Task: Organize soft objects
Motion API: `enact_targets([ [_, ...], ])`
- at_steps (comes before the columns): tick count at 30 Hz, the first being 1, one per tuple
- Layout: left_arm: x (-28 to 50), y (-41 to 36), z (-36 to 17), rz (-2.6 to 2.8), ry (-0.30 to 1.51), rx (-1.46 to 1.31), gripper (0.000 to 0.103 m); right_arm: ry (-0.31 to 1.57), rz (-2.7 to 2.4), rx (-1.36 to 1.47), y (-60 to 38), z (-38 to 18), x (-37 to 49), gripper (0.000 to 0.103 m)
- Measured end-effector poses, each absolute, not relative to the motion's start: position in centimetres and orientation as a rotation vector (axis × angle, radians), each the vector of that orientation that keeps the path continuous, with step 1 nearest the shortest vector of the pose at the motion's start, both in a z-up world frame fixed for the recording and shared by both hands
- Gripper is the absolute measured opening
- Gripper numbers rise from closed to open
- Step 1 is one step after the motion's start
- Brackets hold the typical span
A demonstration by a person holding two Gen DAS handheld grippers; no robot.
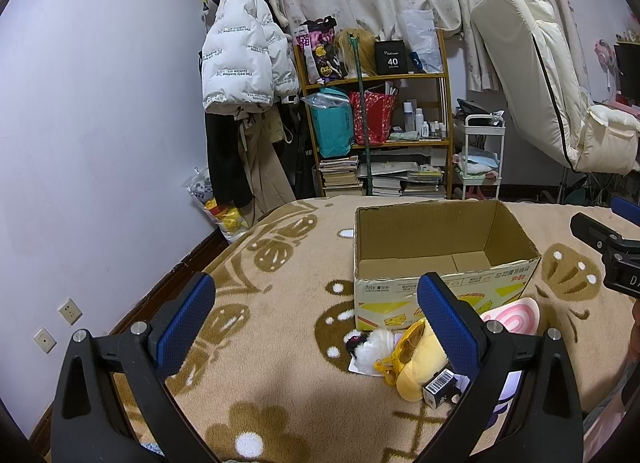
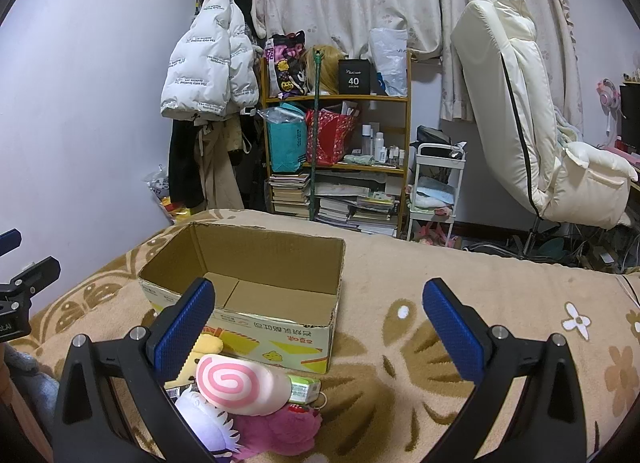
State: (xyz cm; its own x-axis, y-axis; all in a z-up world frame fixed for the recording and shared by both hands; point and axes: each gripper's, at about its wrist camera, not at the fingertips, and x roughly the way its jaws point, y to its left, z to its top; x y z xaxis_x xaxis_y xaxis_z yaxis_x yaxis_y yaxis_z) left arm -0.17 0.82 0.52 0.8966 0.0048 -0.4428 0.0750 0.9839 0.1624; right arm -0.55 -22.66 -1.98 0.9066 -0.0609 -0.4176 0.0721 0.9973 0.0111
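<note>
An open cardboard box (image 1: 440, 263) (image 2: 256, 283) stands empty on the patterned beige blanket. In front of it lies a pile of soft toys: a yellow plush (image 1: 420, 363), a white fluffy toy (image 1: 374, 345), a pink-and-white swirl plush (image 2: 236, 385) (image 1: 516, 317), a magenta plush (image 2: 280, 429) and a purple-white one (image 2: 204, 421). My left gripper (image 1: 316, 299) hovers open, its right finger beside the yellow plush. My right gripper (image 2: 318, 305) is open above the blanket, its left finger over the pile. Neither holds anything.
The beige blanket (image 2: 440, 303) covers a bed whose left edge runs along a wall (image 1: 100, 123). Beyond the bed stand a cluttered wooden shelf (image 1: 380, 123), hanging coats (image 1: 240, 63), a white cart (image 2: 436, 191) and a cream recliner chair (image 2: 540, 123).
</note>
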Motion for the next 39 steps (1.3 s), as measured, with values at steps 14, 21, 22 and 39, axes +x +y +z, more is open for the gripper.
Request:
enact_targets([
  [14,0.6,1.7,-0.8,-0.037,0.502,0.174,0.100,0.433,-0.068,0.029,-22.7,-1.9,-0.5,0.103],
  [21,1.2,1.1,-0.9,-0.037,0.535,0.186,0.100,0.451,-0.037,0.040,-22.0,-2.5,-0.6,0.103],
  [22,1.2,1.1,-0.9,-0.038,0.536,0.182,0.100,0.455,-0.031,0.046,-21.8,-2.6,-0.6,0.103],
  [39,3.6,-1.5,-2.9,-0.127,0.663,0.187,0.100,0.559,0.028,0.120,-21.2,-3.2,1.3,0.103],
])
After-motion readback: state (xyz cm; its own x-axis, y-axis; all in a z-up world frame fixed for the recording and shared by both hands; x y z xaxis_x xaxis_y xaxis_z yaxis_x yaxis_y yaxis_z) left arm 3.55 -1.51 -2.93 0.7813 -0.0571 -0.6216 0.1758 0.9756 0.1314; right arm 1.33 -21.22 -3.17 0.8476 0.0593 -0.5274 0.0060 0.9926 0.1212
